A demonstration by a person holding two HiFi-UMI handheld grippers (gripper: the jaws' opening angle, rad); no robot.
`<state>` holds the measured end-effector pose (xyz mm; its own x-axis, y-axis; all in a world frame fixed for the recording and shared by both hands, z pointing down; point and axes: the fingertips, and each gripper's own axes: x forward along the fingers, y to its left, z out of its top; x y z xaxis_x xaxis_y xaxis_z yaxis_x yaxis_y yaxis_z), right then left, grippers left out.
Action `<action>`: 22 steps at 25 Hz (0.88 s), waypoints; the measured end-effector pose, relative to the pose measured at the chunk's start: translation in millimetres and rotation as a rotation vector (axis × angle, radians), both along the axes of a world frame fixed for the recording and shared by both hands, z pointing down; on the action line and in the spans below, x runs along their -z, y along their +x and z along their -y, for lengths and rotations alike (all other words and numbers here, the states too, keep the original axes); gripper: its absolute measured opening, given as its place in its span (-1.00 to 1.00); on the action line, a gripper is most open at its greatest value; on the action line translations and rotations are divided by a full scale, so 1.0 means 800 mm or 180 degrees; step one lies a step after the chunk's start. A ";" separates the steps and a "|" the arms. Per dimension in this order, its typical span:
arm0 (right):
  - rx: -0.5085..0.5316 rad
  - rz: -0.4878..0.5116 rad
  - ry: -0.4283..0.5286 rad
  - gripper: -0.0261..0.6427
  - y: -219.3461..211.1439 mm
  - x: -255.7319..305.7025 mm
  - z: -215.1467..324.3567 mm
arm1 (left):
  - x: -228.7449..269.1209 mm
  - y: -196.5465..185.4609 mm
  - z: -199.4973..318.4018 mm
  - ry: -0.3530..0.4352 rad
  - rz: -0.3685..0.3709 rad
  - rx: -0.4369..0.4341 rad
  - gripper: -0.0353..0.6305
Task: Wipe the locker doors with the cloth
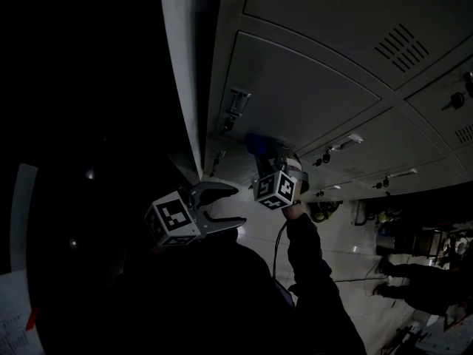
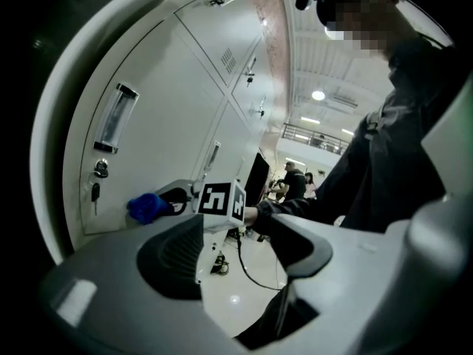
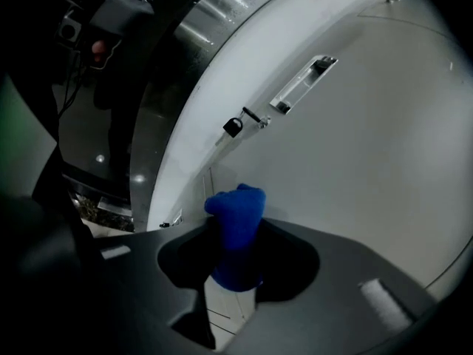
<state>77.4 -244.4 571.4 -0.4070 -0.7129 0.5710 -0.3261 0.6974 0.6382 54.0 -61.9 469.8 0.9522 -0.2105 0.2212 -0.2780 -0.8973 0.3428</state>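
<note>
The blue cloth [image 3: 236, 228] is clamped between the jaws of the right tool [image 3: 238, 261] and is pressed against the locker door [image 3: 355, 161]. The left tool [image 1: 222, 207], at 8 o'clock of it, is held wide open and empty.

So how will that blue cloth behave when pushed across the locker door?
The bunched blue cloth looks soft and floppy, folding between the right tongs. It probably squashes against the smooth grey metal locker door and slides easily. Likely light.

No legible text, label or number anywhere, locker doors [image 1: 310, 87] included.
</note>
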 end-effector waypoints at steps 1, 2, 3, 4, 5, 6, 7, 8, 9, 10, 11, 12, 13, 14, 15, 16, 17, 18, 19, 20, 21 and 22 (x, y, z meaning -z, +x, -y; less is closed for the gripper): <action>-0.0005 0.0010 -0.0018 -0.55 0.000 -0.004 0.000 | 0.000 0.000 0.000 -0.0009 0.0007 0.0002 -0.11; -0.0010 0.0010 -0.0029 -0.55 0.000 -0.007 0.001 | 0.001 0.000 0.000 -0.0021 0.0018 0.0002 -0.11; -0.0015 0.0006 -0.0040 -0.55 0.001 -0.010 0.001 | 0.002 0.000 -0.001 -0.0038 0.0032 0.0000 -0.11; -0.0020 0.0005 -0.0056 -0.55 0.001 -0.014 0.002 | 0.003 0.001 -0.002 -0.0050 0.0042 -0.0003 -0.11; -0.0026 0.0010 -0.0074 -0.55 0.001 -0.016 0.001 | 0.001 0.001 -0.002 -0.0048 0.0045 -0.0007 -0.11; -0.0030 0.0021 -0.0083 -0.55 0.001 -0.016 0.000 | -0.002 0.001 -0.003 -0.0040 0.0044 -0.0013 -0.11; -0.0030 0.0032 -0.0074 -0.55 0.001 -0.012 -0.001 | -0.004 0.002 -0.003 -0.0035 0.0044 -0.0022 -0.11; -0.0023 0.0040 -0.0042 -0.55 0.001 -0.005 -0.004 | -0.005 0.003 -0.004 -0.0033 0.0043 -0.0034 -0.11; -0.0009 0.0051 0.0006 -0.55 0.002 0.006 -0.007 | -0.005 0.004 -0.005 -0.0030 0.0039 -0.0048 -0.11; 0.0013 0.0071 0.0060 -0.55 0.002 0.022 -0.010 | -0.004 0.005 -0.006 -0.0023 0.0031 -0.0060 -0.11; 0.0041 0.0107 0.0112 -0.55 0.002 0.040 -0.014 | -0.004 0.006 -0.007 -0.0015 0.0019 -0.0072 -0.11; 0.0068 0.0162 0.0157 -0.55 0.003 0.060 -0.019 | -0.003 0.007 -0.007 -0.0005 0.0002 -0.0083 -0.11; 0.0088 0.0232 0.0192 -0.55 0.005 0.082 -0.024 | -0.002 0.008 -0.008 0.0002 -0.0020 -0.0094 -0.11; 0.0103 0.0306 0.0231 -0.55 0.008 0.106 -0.030 | -0.001 0.010 -0.008 0.0008 -0.0043 -0.0105 -0.11; 0.0117 0.0370 0.0284 -0.55 0.011 0.130 -0.034 | 0.000 0.011 -0.008 0.0012 -0.0066 -0.0117 -0.11; 0.0129 0.0414 0.0346 -0.55 0.014 0.155 -0.038 | 0.001 0.013 -0.008 0.0017 -0.0088 -0.0133 -0.11; 0.0138 0.0435 0.0410 -0.55 0.018 0.179 -0.040 | 0.002 0.015 -0.009 0.0025 -0.0109 -0.0154 -0.11; 0.0142 0.0443 0.0475 -0.55 0.022 0.203 -0.041 | 0.003 0.017 -0.009 0.0036 -0.0129 -0.0179 -0.11; 0.0141 0.0450 0.0543 -0.55 0.025 0.228 -0.042 | 0.004 0.020 -0.010 0.0047 -0.0149 -0.0205 -0.11; 0.0136 0.0461 0.0616 -0.55 0.029 0.252 -0.042 | 0.005 0.023 -0.010 0.0056 -0.0168 -0.0231 -0.11; 0.0130 0.0477 0.0696 -0.55 0.031 0.275 -0.041 | 0.007 0.025 -0.011 0.0065 -0.0188 -0.0256 -0.11; 0.0125 0.0494 0.0785 -0.55 0.033 0.298 -0.039 | 0.008 0.028 -0.012 0.0071 -0.0207 -0.0281 -0.11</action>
<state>103.9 -213.2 332.7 -0.5062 -0.8043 0.3113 -0.4089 0.5416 0.7345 76.6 -52.6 463.6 0.9795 -0.1294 0.1545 -0.1754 -0.9250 0.3371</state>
